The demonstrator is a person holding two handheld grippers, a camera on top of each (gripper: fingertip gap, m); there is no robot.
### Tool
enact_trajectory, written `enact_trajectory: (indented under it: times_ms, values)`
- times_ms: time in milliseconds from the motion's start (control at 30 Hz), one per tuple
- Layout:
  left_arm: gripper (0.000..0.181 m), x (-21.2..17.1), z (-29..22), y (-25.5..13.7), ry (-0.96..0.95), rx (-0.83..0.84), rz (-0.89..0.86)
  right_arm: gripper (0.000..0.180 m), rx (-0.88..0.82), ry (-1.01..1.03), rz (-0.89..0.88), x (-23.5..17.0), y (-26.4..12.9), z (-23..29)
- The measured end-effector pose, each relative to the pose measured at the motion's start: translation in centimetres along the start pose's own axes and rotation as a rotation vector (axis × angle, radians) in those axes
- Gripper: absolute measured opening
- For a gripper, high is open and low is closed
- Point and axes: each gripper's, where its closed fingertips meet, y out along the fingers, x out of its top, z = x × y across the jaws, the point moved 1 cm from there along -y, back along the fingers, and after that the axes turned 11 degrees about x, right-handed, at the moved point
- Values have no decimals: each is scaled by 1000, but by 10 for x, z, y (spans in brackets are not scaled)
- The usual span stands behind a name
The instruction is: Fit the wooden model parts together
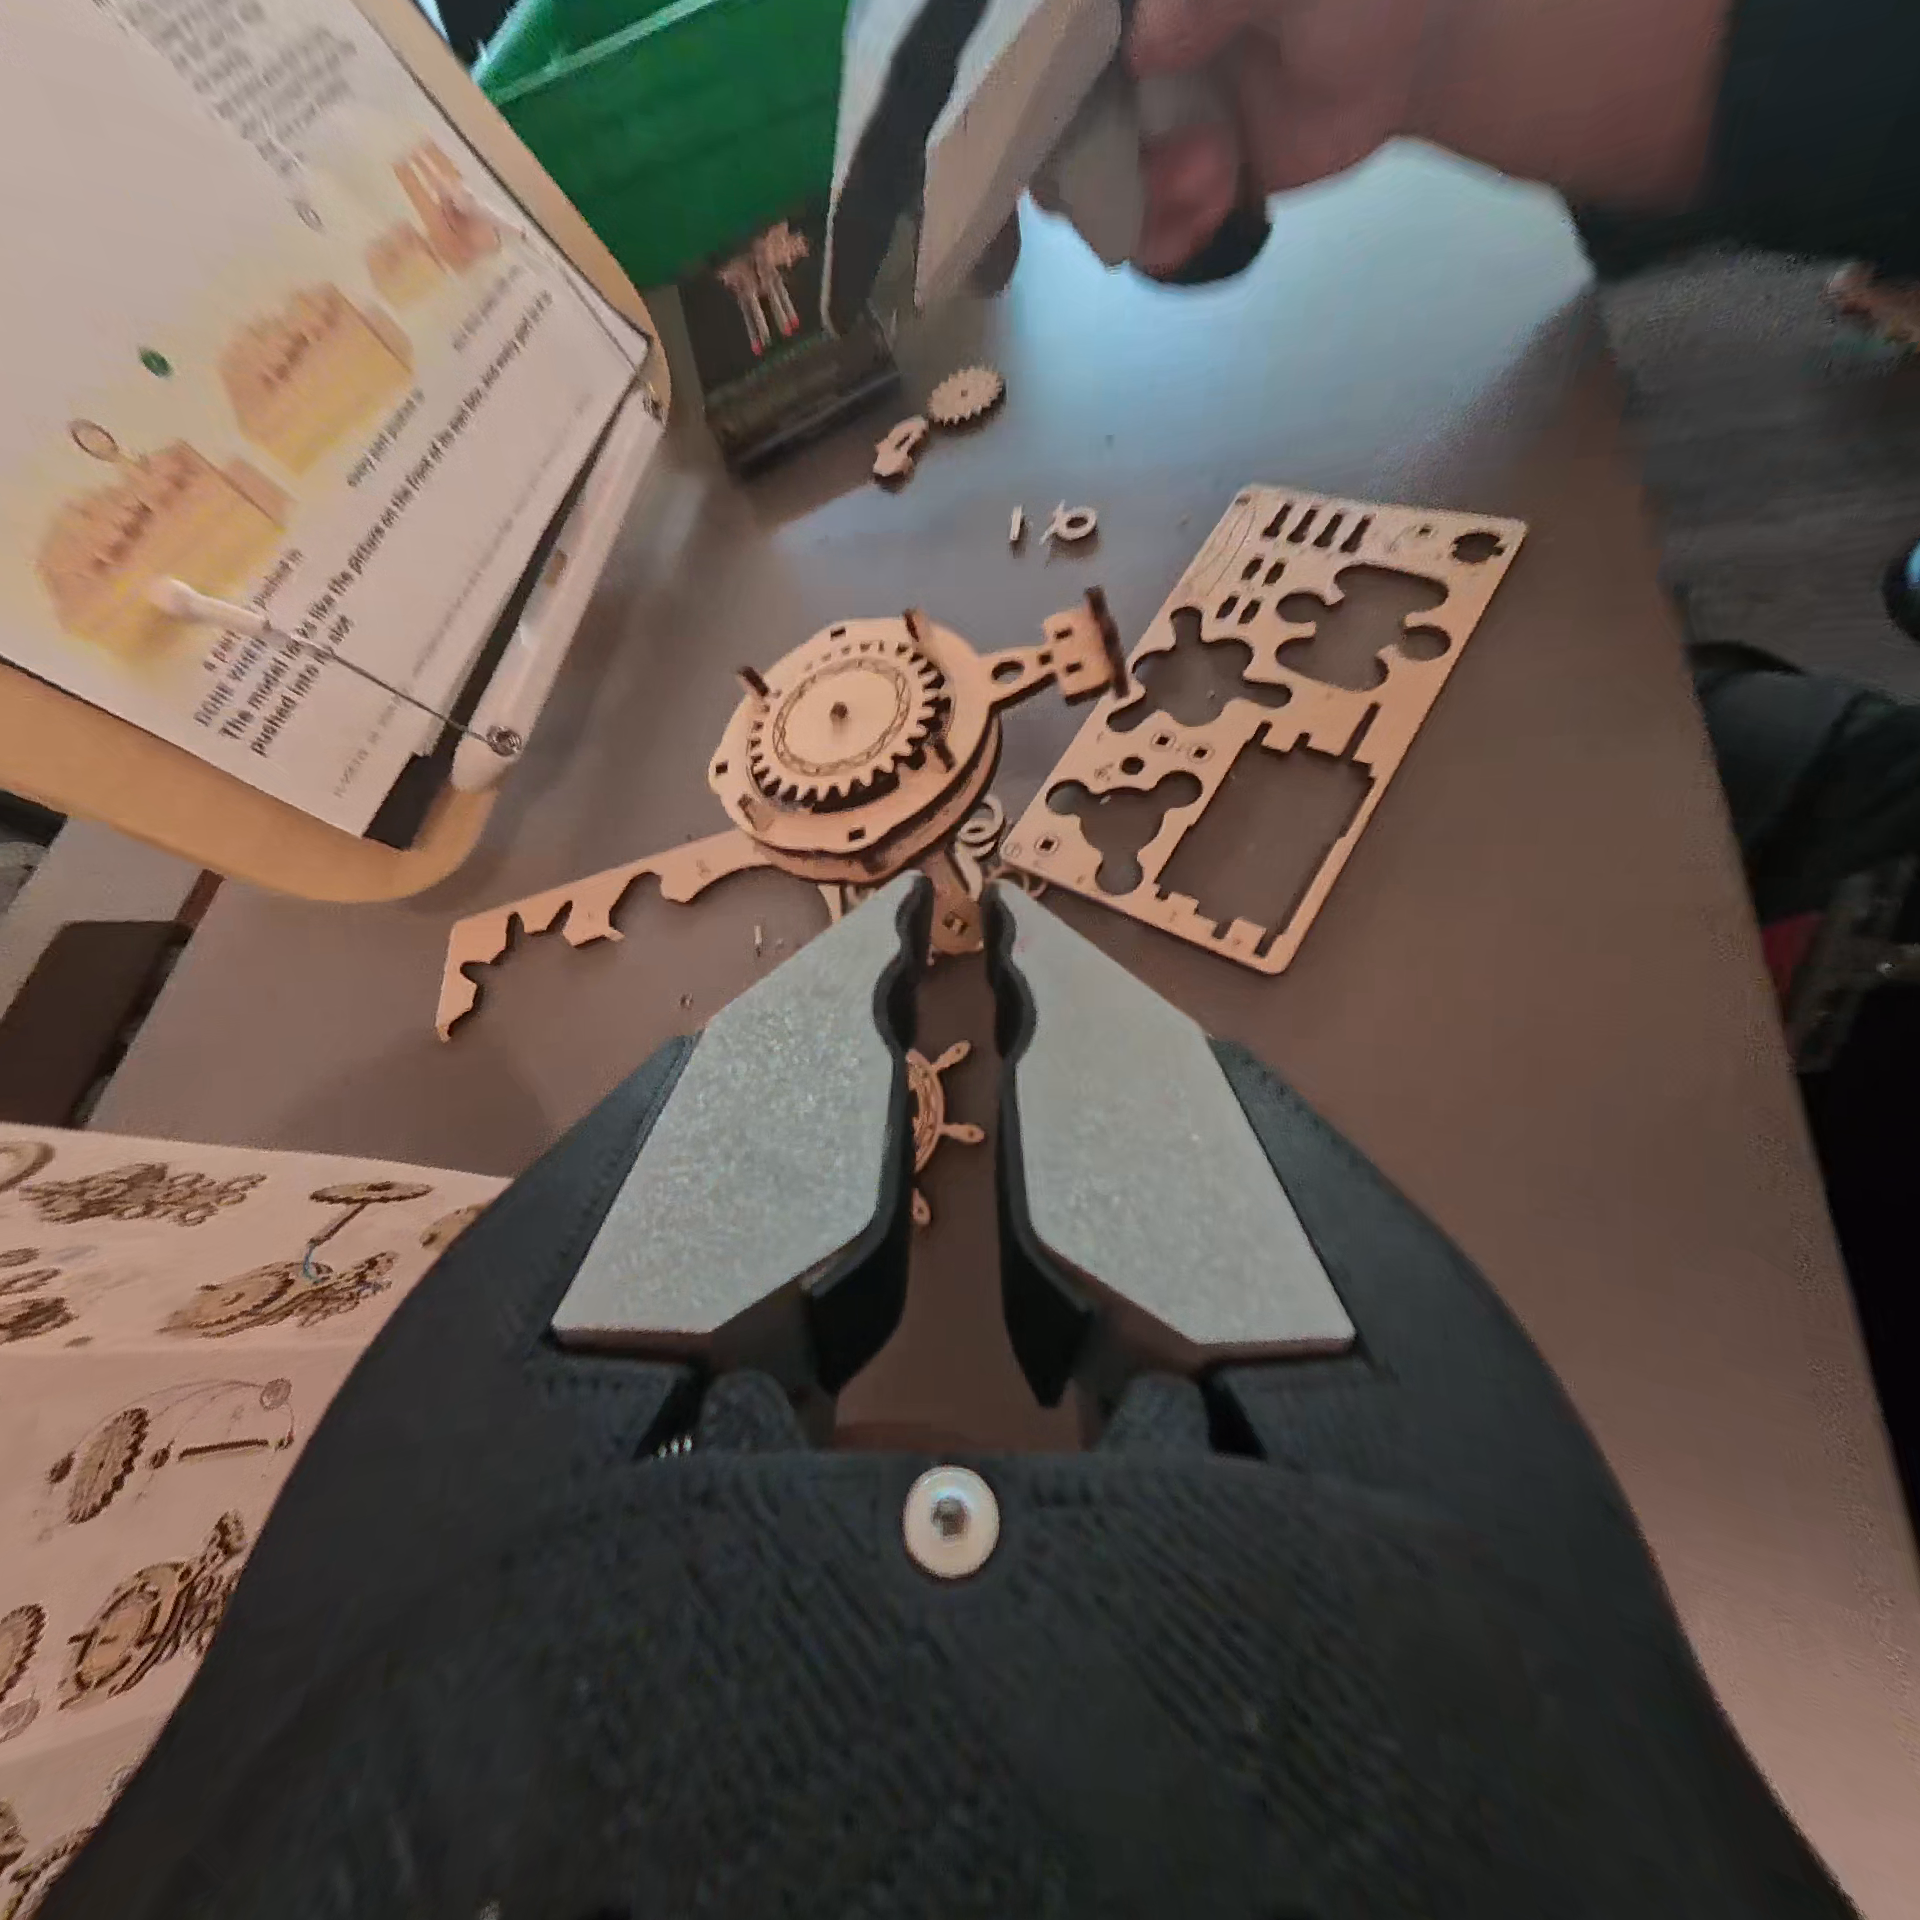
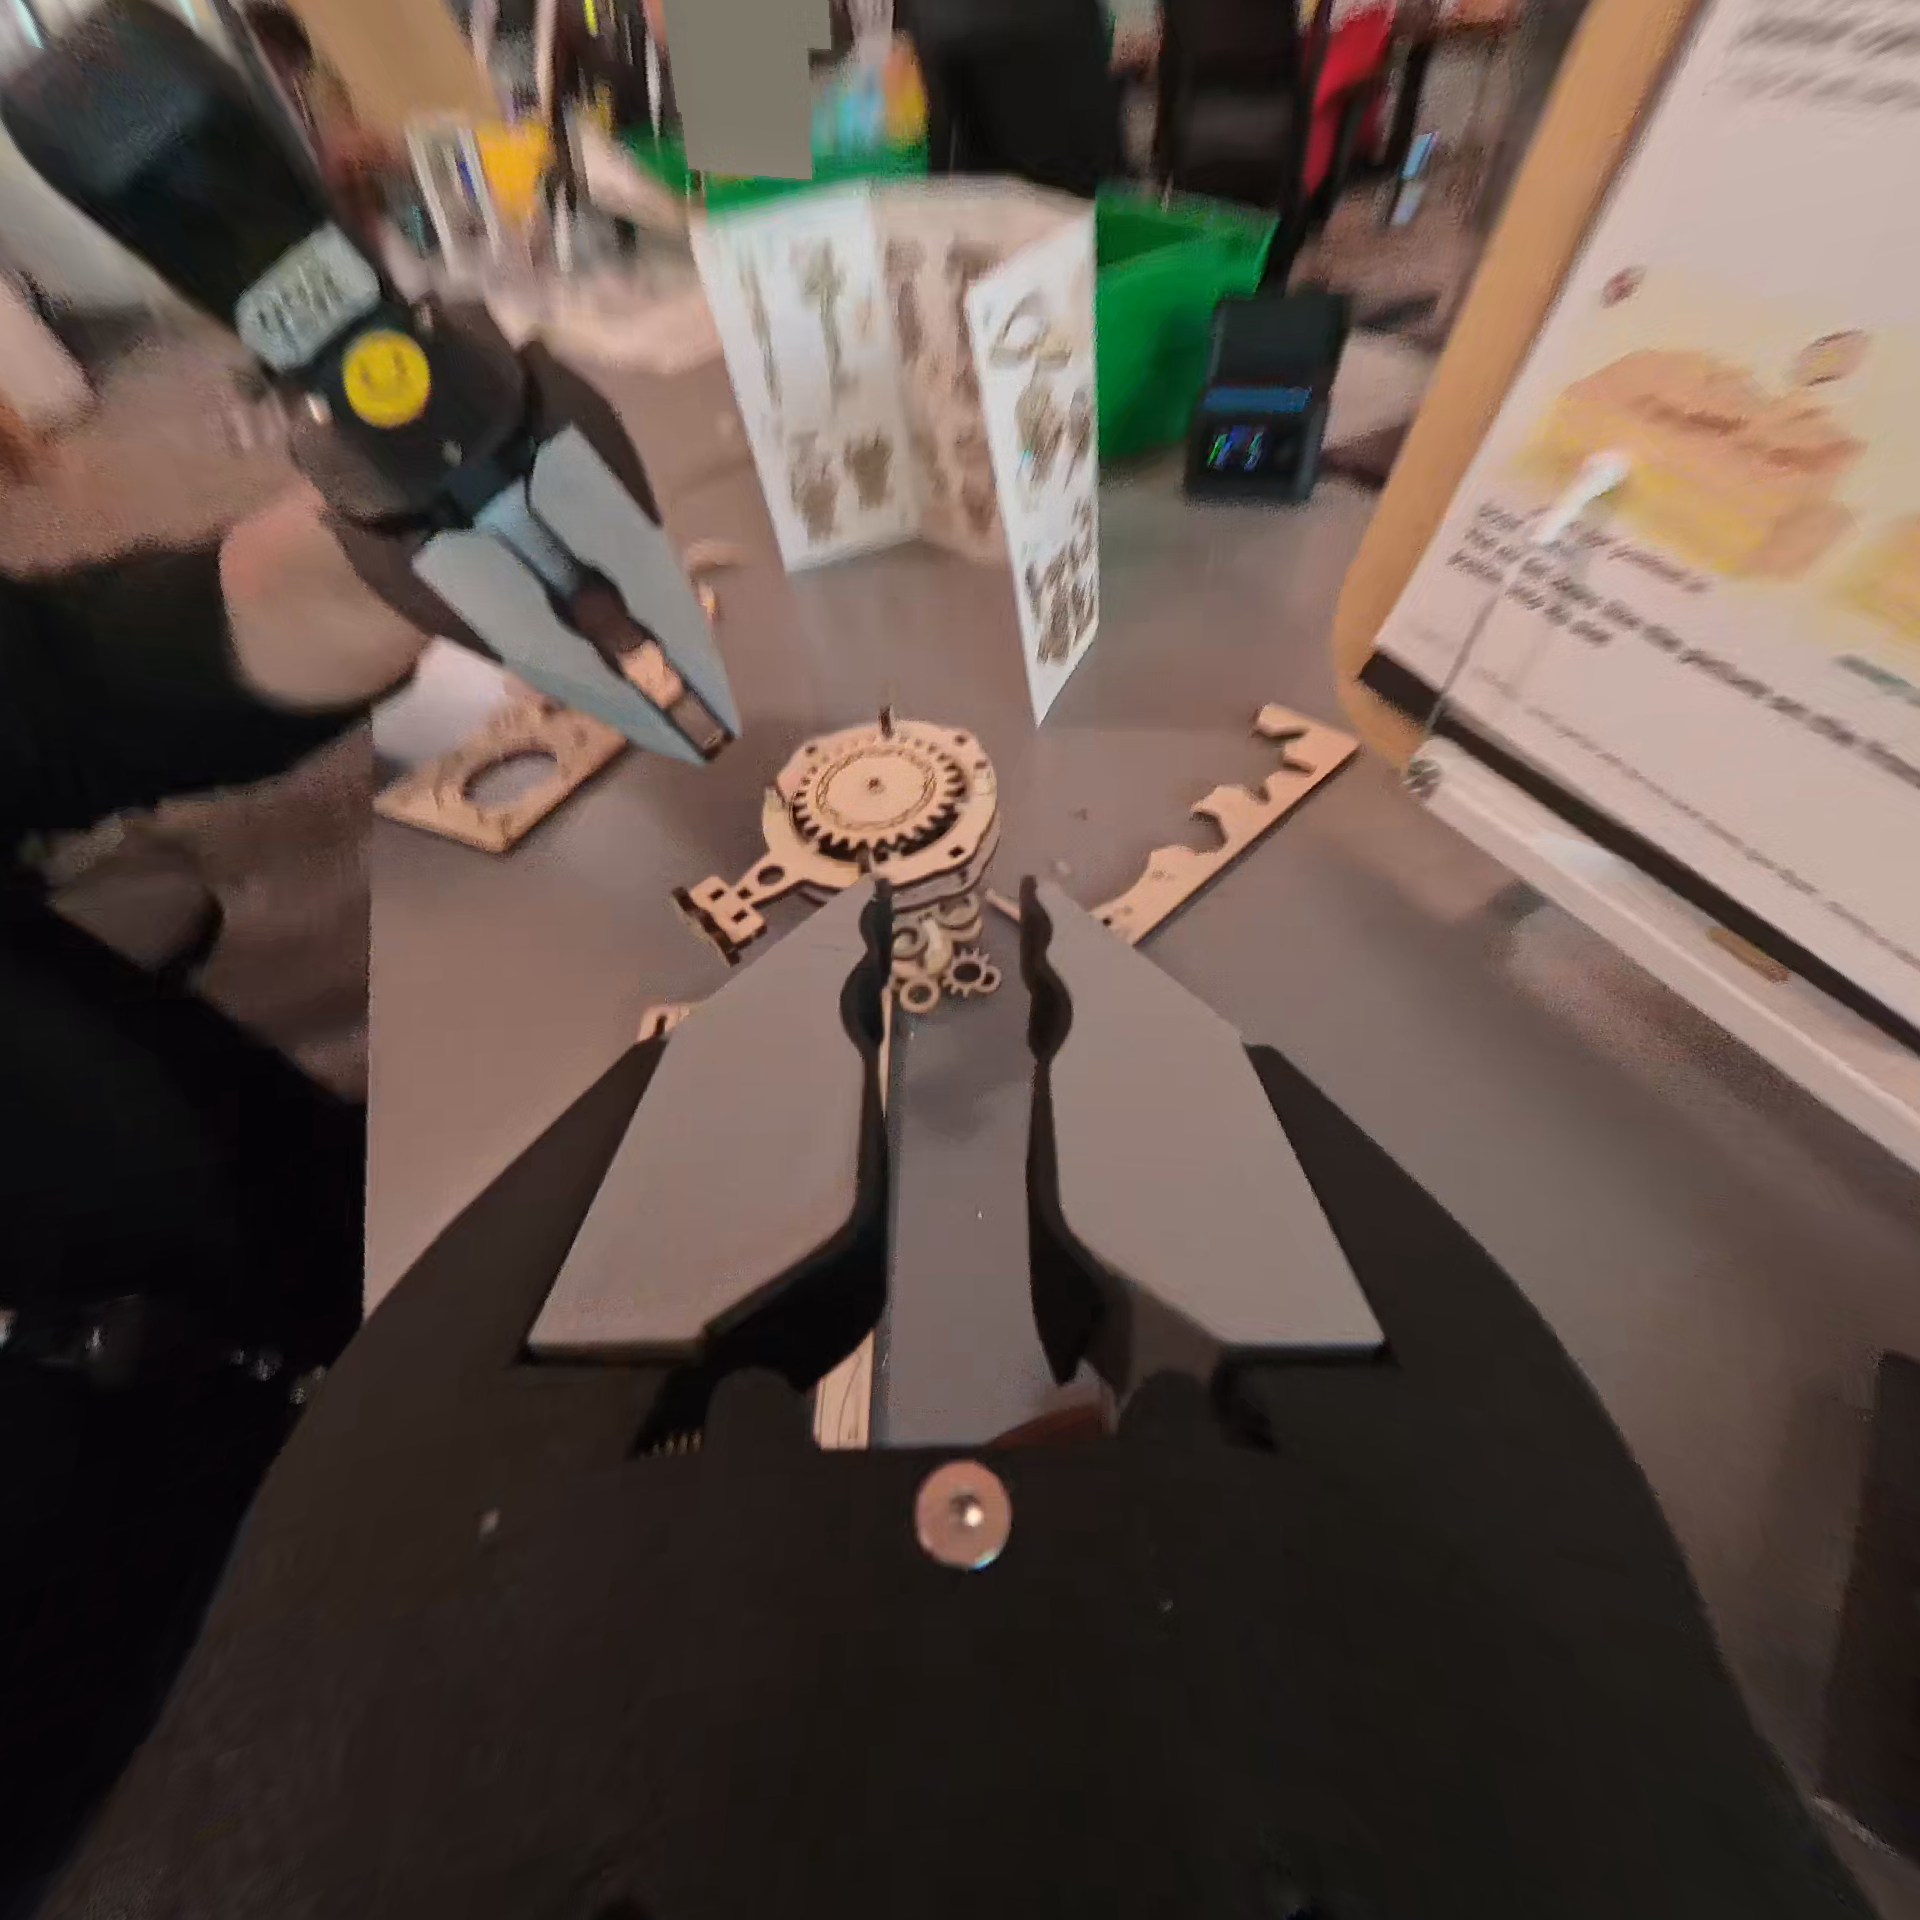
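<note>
Round wooden gear assembly (image 1: 847,743) upright on table; punched sheet (image 1: 1262,727) flat beside.

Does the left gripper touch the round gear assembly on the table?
Apart. In the right wrist view, bare table shows between the tips of the left gripper and the gear assembly.

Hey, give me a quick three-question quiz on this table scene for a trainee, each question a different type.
1. True or false: the right claw is shut on the model.
2. In the left wrist view, what lies on the table just right of the model? A: a booklet. B: a punched-out sheet. C: a spare gear.
3. Fill in: the bin behind the table is ___.

Key: 1 false, its fingers stand apart with nothing between them. 2 B. 3 green.
</note>
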Motion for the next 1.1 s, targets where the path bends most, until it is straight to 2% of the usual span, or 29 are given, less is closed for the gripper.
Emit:
enact_trajectory:
  times_ms: [33, 200, 267, 333, 433, 500, 533, 600, 700, 833, 1000, 1100]
  values:
    - [7, -6, 1, 3, 4, -3, 23, 19, 11, -13, 99, 1, 8, 3]
    - [7, -16, 1, 7, -60, -16, -6, 9, 78, -148, 476, 20, 51, 17]
    - [7, -22, 2, 10, -85, -17, -12, 14, 102, -199, 607, 25, 67, 19]
    - [7, -27, 2, 10, -99, -18, -14, 18, 109, -237, 739, 23, 77, 17]
    - [7, -31, 4, 8, -108, -11, -22, 6, 142, -275, 879, 11, 87, 17]
    - [7, -33, 4, 7, -152, -27, -31, 5, 128, -271, 987, -6, 89, 9]
    - [7, -34, 2, 7, -173, -45, -31, 3, 148, -255, 958, -3, 94, 11]
    - [7, -36, 2, 6, -168, -50, -22, 11, 136, -238, 986, 2, 91, 9]
    - [7, -38, 1, 6, -138, -36, -7, 9, 147, -231, 911, 23, 92, 11]
    - [6, -35, 1, 5, -150, -42, -18, 15, 146, -195, 1023, -6, 91, 7]
    - [7, -37, 1, 6, -158, -43, -9, 16, 140, -236, 911, 23, 91, 12]
    - [7, -39, 0, 8, -157, -46, 1, 16, 142, -216, 973, 8, 90, 11]
